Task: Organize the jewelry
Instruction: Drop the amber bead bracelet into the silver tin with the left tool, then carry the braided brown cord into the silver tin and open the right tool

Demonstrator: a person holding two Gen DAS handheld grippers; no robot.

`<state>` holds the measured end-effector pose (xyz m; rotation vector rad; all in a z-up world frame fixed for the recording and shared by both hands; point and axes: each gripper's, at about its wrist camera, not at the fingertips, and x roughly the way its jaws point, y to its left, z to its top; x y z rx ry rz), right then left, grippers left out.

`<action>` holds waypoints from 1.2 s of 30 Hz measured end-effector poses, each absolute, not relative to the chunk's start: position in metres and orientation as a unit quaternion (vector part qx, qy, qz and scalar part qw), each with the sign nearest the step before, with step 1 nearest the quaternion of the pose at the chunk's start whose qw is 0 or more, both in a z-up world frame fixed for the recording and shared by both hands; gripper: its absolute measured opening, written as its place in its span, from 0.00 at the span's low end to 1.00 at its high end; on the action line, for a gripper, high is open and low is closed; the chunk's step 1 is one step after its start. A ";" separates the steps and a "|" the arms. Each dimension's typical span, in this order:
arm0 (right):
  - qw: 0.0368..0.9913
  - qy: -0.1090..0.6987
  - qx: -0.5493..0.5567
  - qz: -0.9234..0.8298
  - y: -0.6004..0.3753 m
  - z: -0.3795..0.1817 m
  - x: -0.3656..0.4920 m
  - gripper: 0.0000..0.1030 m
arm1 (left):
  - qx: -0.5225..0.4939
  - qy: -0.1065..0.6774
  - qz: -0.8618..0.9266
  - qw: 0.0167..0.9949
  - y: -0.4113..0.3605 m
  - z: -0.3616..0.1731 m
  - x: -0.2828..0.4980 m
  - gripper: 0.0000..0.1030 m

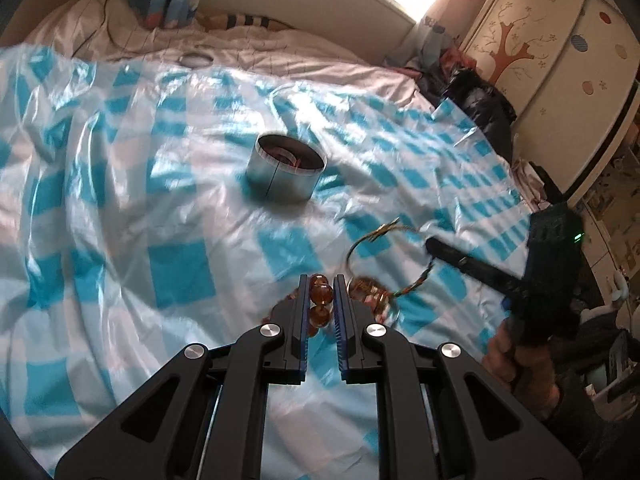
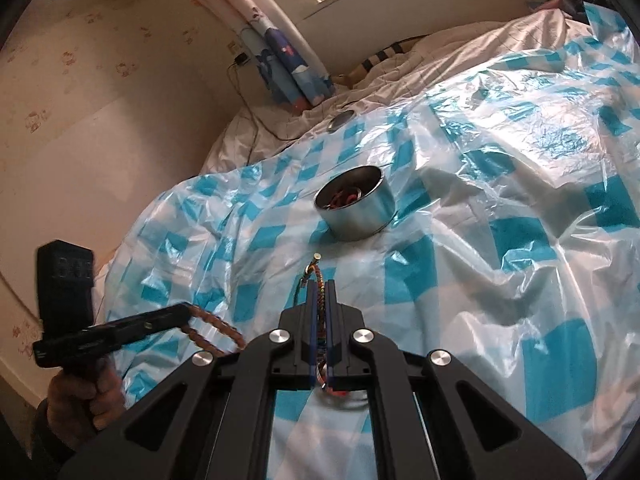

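A string of round amber-brown beads (image 1: 321, 296) is pinched between the nearly closed jaws of the left gripper (image 1: 322, 280), with more of the strand hanging below the fingers over the blue-and-white checked plastic sheet (image 1: 180, 216) spread on a bed. A multicoloured braided cord bracelet (image 2: 319, 300) is clamped between the pressed-together jaws of the right gripper (image 2: 319, 286), its gold-tipped end sticking out past the fingertips. In the left wrist view, this cord is seen looping from the right gripper towards the beads. A round, open silver metal tin (image 2: 354, 206) stands on the sheet ahead of both grippers, well apart from them, with reddish pieces inside.
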<state>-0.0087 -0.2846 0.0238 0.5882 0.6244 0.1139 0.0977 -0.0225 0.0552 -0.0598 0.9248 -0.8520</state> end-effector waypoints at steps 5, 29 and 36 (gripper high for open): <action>0.903 0.294 0.310 0.036 -0.300 0.021 0.007 0.04 | -0.035 0.417 -0.400 0.816 -0.048 0.078 0.122 0.10; 0.906 0.259 0.334 0.036 -0.321 0.038 0.041 0.04 | 0.010 0.437 -0.284 0.854 -0.093 0.048 0.202 0.46; 0.876 0.298 0.377 0.042 -0.318 0.007 0.125 0.37 | -0.051 0.429 -0.285 0.856 -0.027 0.051 0.134 0.56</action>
